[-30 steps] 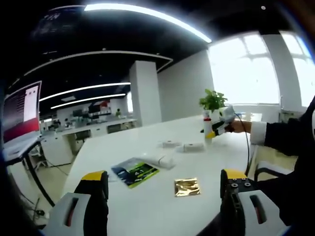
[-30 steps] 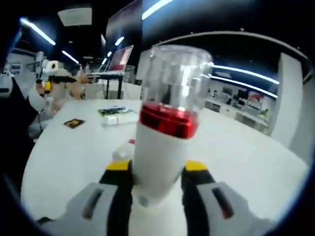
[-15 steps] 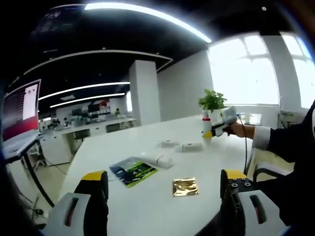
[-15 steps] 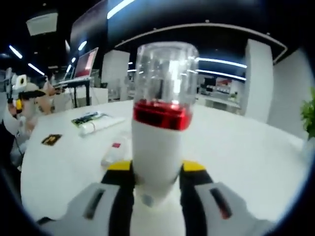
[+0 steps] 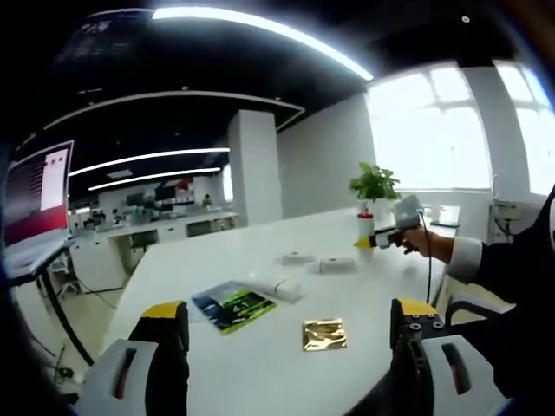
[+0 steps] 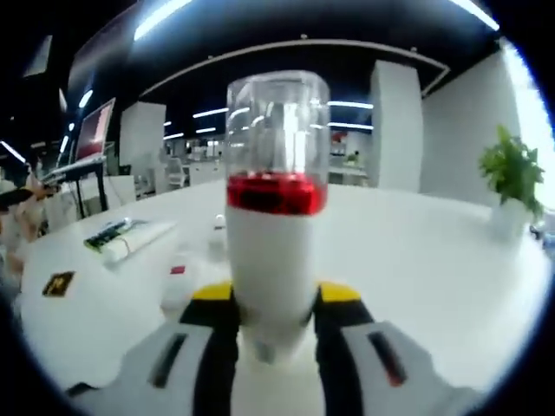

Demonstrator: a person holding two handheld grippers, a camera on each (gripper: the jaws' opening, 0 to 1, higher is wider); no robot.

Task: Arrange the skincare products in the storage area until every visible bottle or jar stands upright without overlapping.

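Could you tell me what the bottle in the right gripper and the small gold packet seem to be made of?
Bottle: seemingly opaque white plastic, clear glossy cap showing the room through it, shiny red band.
Gold packet: probably metallised foil, reflective.

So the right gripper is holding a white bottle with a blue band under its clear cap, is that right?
Not quite: the band is red, not blue. The right gripper view shows the right gripper shut on the white bottle, with a red band under its clear cap.

Glossy white plastic bottle (image 6: pixel 270 260), clear cap; shiny gold foil sachet (image 5: pixel 324 334).
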